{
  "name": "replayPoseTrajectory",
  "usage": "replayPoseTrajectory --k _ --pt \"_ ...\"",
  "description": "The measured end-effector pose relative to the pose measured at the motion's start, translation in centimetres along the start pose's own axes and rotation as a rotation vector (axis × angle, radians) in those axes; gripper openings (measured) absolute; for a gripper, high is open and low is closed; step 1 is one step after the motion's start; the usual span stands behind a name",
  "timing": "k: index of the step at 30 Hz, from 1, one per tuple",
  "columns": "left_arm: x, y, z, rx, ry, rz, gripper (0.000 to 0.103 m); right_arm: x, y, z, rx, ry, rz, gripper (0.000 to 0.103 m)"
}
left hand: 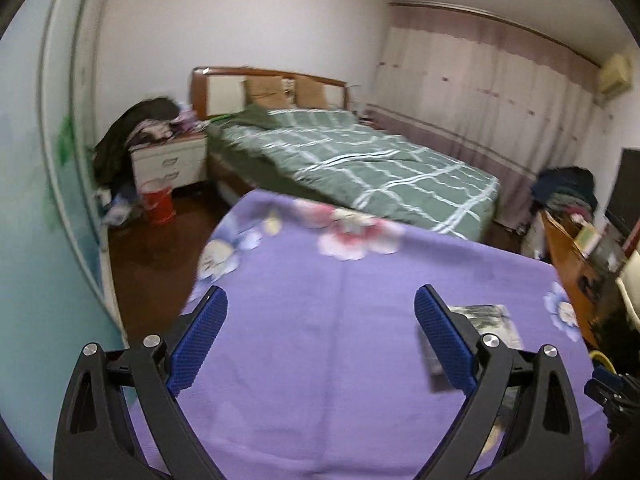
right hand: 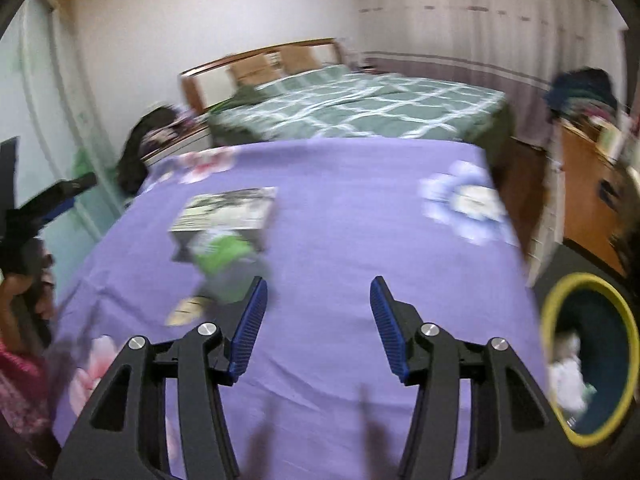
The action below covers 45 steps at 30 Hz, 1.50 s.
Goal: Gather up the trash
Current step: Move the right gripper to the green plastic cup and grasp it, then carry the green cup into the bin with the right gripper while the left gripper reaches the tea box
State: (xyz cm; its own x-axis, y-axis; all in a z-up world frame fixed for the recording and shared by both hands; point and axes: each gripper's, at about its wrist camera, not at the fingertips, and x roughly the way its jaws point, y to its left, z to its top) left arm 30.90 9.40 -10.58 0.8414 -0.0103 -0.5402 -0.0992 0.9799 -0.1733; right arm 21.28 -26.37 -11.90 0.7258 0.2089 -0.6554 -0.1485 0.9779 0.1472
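Your two claws hang over a counter (right hand: 360, 216) draped in a purple cloth printed with flowers; beyond it stands a bed (left hand: 360, 160) with a green checked cover. To the right of the counter in the right wrist view, low by the floor, sits a dark bin with a yellow rim (right hand: 549, 312), and white crumpled scraps (right hand: 568, 376) lie inside it.

The trash on the cloth is a flat printed packet (right hand: 228, 208), black, white and grey, its long axis running across the counter from left to right in the right wrist view. Touching its near edge is a blurred green and white wrapper (right hand: 224, 252), and nearer you a small pale yellow scrap (right hand: 186, 310). All three lie ahead and to the left of your right claw (right hand: 318, 320), which is spread with nothing between its blue pads.

Your left claw (left hand: 320, 328) is spread wide and empty. In its view the printed packet (left hand: 486, 316) lies just behind the right-hand pad, partly hidden by it. Your left hand (right hand: 16, 284) shows at the left edge of the right wrist view.
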Motion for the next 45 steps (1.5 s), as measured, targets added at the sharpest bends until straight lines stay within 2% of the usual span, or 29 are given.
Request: replayPoseTrajectory --k 1,4,6,10,15,23,33,39,45 --pt "0.4 0.3 -0.4 -0.017 0.006 0.000 0.093 0.7 0.9 0.3 -0.018 0.009 0.021 0.058" --pt "1.9 1.7 -1.3 -0.048 0.044 -0.002 0.093 2.4 3.5 0.9 -0.057 0.034 0.074 0.061" --pt "2.5 1.7 -1.5 -0.050 0.058 -0.007 0.093 3.3 4.6 1.4 -0.084 0.044 0.085 0.061" --pt "2.3 0.9 -2.0 -0.059 0.046 -0.012 0.094 5.4 6.5 2.0 -0.124 0.064 0.078 0.069" --pt "2.1 0.9 -2.0 -0.073 0.047 -0.021 0.095 7.1 6.9 2.0 -0.148 0.079 0.055 0.072" --pt "1.5 -0.4 -2.1 -0.027 0.028 -0.025 0.095 9.0 6.4 1.9 -0.125 0.123 0.117 0.073" --pt "1.1 -0.9 -2.3 -0.013 0.024 -0.014 0.095 7.6 7.5 1.0 -0.155 0.082 0.091 0.060" --pt "1.2 -1.3 -2.4 0.007 0.035 -0.016 0.095 5.2 6.7 1.1 -0.106 0.040 0.083 0.053" --pt "1.1 -1.6 -2.5 0.020 0.032 -0.020 0.095 1.9 5.2 0.7 -0.059 -0.001 0.069 0.051"
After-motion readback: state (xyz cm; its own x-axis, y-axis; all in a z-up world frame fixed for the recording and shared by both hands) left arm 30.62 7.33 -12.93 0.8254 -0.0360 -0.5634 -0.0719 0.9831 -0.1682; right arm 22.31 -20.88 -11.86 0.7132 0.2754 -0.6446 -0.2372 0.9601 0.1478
